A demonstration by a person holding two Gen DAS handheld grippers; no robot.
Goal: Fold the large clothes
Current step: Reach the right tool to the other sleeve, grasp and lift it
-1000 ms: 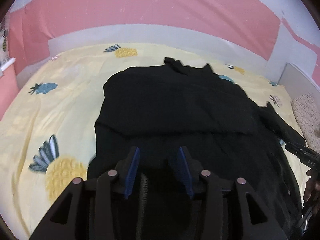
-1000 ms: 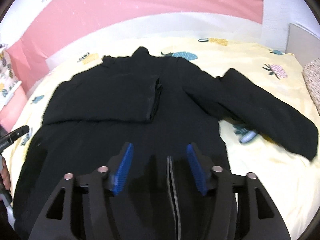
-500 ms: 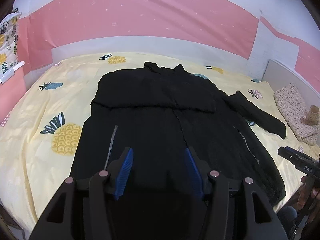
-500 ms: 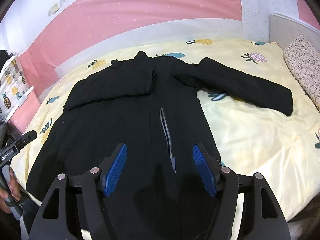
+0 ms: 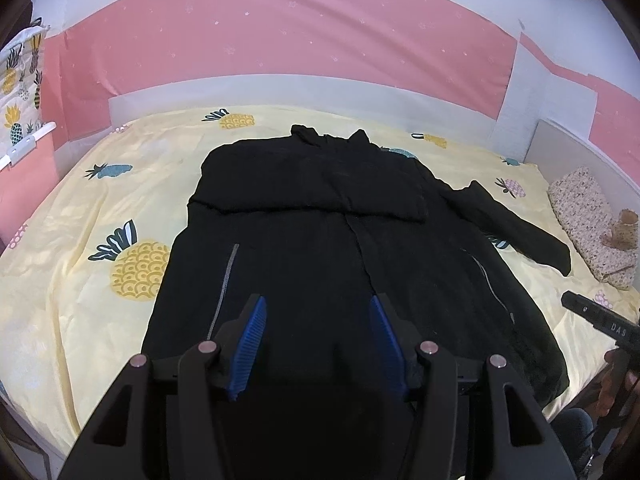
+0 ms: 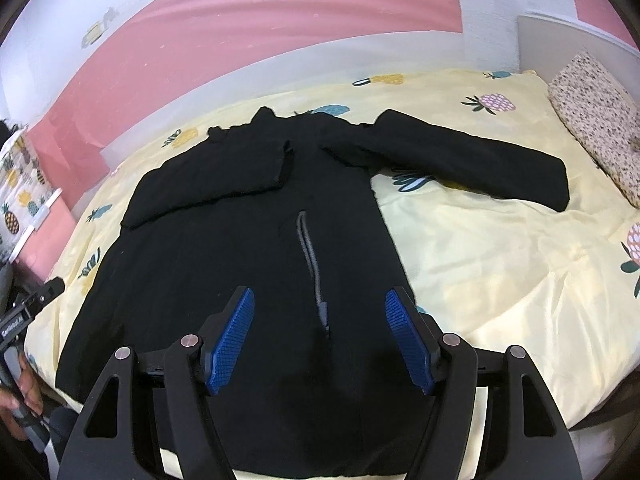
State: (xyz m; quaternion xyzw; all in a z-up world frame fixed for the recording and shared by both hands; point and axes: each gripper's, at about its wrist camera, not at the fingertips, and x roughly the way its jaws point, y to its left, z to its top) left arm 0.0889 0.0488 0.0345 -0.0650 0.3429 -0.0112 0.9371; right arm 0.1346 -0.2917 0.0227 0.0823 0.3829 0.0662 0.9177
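Observation:
A long black coat (image 5: pixel 320 248) lies flat on the bed, collar toward the far wall. Its left sleeve (image 6: pixel 208 176) is folded across the chest. The right sleeve (image 6: pixel 472 160) stretches out over the sheet toward the pillow. Grey pocket zippers (image 6: pixel 310 256) show on the lower front. My left gripper (image 5: pixel 318 320) hovers open above the hem, nothing between its blue pads. My right gripper (image 6: pixel 320 320) also stands open over the lower front, empty, and its black body (image 5: pixel 600 320) shows at the right edge of the left wrist view.
The bed has a yellow pineapple-print sheet (image 6: pixel 500 260). A speckled pillow (image 6: pixel 600 120) and a small plush toy (image 5: pixel 624 228) lie at the right end by a grey headboard (image 5: pixel 580 148). A pink and white wall (image 5: pixel 300 40) runs behind. A hand (image 6: pixel 20 392) holds the left gripper's handle.
Both grippers pulled back from the coat toward the near bed edge and opened wider. The whole coat and the outstretched right sleeve have come into view.

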